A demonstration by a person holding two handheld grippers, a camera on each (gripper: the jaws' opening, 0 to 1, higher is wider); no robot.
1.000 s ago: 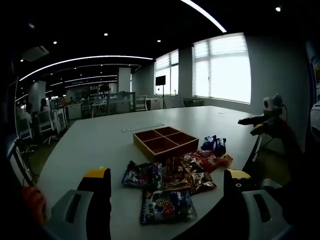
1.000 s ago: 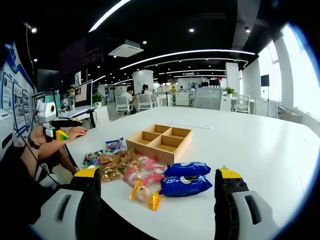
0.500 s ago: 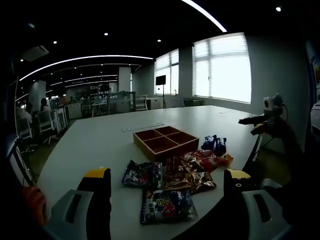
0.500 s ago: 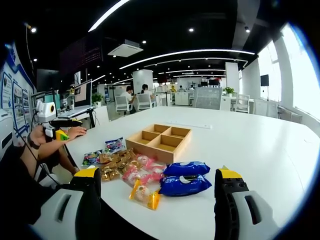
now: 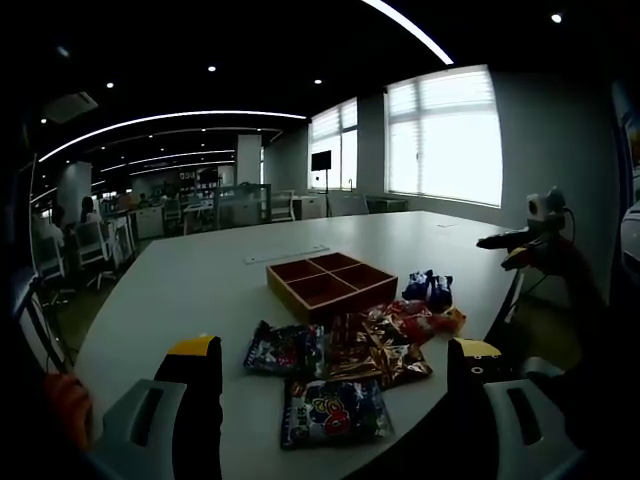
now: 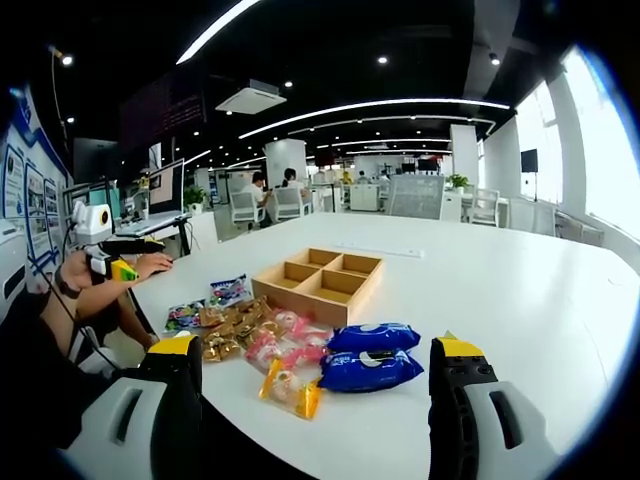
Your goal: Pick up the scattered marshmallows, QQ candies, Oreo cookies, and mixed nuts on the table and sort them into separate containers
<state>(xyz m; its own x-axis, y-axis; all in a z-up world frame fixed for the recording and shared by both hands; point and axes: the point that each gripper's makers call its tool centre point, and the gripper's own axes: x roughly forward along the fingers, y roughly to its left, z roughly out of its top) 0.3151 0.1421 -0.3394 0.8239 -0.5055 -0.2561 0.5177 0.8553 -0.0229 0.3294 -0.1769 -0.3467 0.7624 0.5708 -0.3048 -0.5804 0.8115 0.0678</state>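
A wooden tray [image 5: 330, 283] with four compartments stands on the white table [image 5: 200, 280]. Snack packets lie in a loose heap in front of it: dark blue ones [image 5: 333, 412], brown-gold ones [image 5: 378, 352], pink-red ones [image 5: 418, 318] and blue Oreo packs [image 5: 428, 289]. My left gripper [image 5: 333, 348] is open, short of the heap, nothing between its jaws. In the right gripper view the tray [image 6: 322, 281] has the blue Oreo packs [image 6: 372, 368] nearest me, with pink packets [image 6: 285, 350] and brown-gold ones [image 6: 228, 330] to their left. My right gripper [image 6: 318, 347] is open and holds nothing.
The other gripper [image 5: 515, 248] hovers at the table's right edge. A hand holds a gripper [image 6: 118, 268] at the left table edge. Office desks, chairs [image 6: 245, 208] and seated people are far behind. Bare tabletop stretches beyond the tray [image 6: 480, 270].
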